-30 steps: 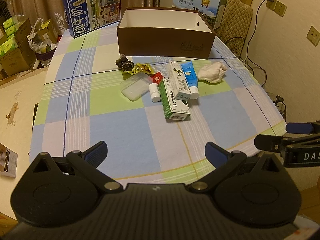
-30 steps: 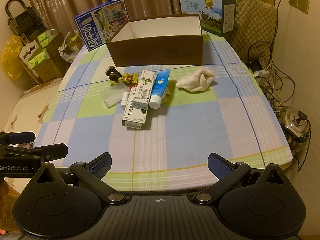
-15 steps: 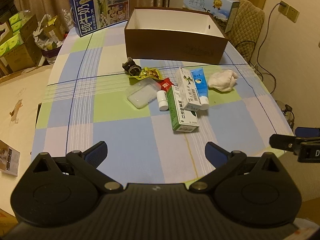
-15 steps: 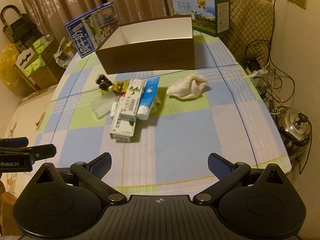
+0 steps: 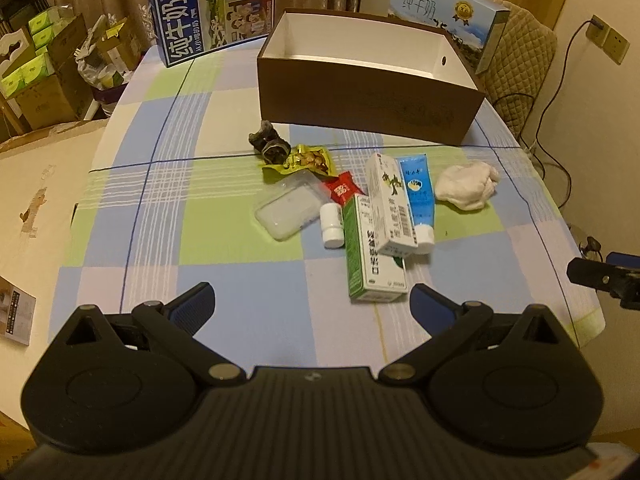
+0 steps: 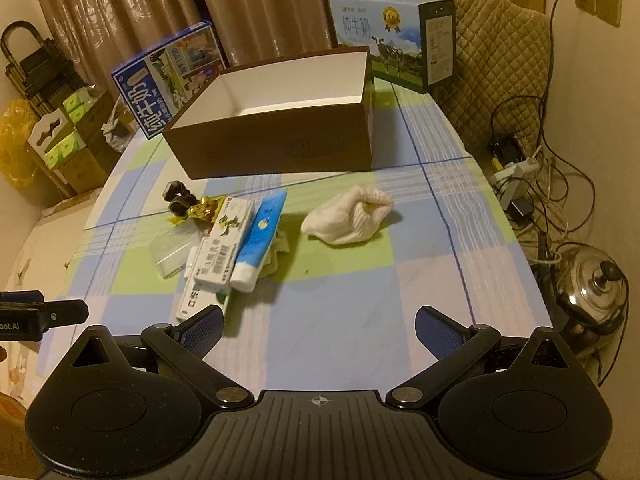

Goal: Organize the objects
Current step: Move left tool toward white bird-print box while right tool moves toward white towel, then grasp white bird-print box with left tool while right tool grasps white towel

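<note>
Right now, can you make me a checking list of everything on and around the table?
Surface: checked tablecloth, mostly bare near the grippers.
Job's things: brown box open, looks empty; green carton, white carton, blue tube, small white bottle, clear case, snack packet, red sachet, dark object, white cloth, all outside it.
Clutter: two milk cartons behind the box.
Grippers: left gripper and right gripper open, holding nothing.
Cables: tangle on floor, wall plug.
Surroundings: curtains, padded chair, kettle, cardboard boxes.
</note>
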Demonstrator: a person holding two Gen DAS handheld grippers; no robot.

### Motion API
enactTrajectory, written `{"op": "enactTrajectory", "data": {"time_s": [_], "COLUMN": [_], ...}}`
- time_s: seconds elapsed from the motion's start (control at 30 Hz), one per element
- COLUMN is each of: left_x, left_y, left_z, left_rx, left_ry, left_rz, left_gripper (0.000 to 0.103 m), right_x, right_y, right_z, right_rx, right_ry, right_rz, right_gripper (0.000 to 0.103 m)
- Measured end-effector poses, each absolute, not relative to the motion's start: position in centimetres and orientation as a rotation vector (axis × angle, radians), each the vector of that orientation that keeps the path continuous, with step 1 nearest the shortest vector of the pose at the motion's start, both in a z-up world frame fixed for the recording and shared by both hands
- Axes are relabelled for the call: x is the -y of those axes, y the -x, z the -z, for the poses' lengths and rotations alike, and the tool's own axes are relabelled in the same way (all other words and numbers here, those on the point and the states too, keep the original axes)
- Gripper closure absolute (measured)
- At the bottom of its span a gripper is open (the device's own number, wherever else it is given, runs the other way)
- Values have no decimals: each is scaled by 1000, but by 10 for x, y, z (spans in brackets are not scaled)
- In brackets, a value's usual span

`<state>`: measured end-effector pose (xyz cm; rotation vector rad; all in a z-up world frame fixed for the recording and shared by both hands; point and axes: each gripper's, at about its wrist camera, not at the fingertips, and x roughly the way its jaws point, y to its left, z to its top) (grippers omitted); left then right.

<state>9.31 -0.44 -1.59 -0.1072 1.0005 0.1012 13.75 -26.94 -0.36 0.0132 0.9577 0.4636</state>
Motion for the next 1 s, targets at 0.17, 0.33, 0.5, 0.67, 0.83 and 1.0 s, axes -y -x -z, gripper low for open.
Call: {"op": "enactTrajectory", "data": {"time_s": [0.17, 0.33, 0.5, 0.67, 0.83, 1.0], "left_x": [15, 29, 47, 65, 78, 87], "left_y": [-111, -134, -160, -185, -211, -234], "left_z": [25, 35, 49, 66, 83, 95], "left_rx": [-1013, -1031, -1048, -1055, -1064, -1069], "left_ry": [106, 99, 73, 42, -6, -49], "left_rz": [-84, -62, -44, -23, -28, -43], "left_gripper": [1, 6, 11, 18, 31, 37], "right_x": [273, 280, 291, 303, 313, 325], "right_y": [-157, -175, -192, -210, -228, -244], "right_z": [13, 24, 30, 37, 44, 50], "right_rx": [-984, -1011, -1028, -1034, -1049, -1062], "right_ry": [-11, -25, -44, -57, -68, -79], "right_rz": [-481, -491, -485, -479, -476, -473], "right_gripper": [10, 13, 13, 13, 13, 13]}}
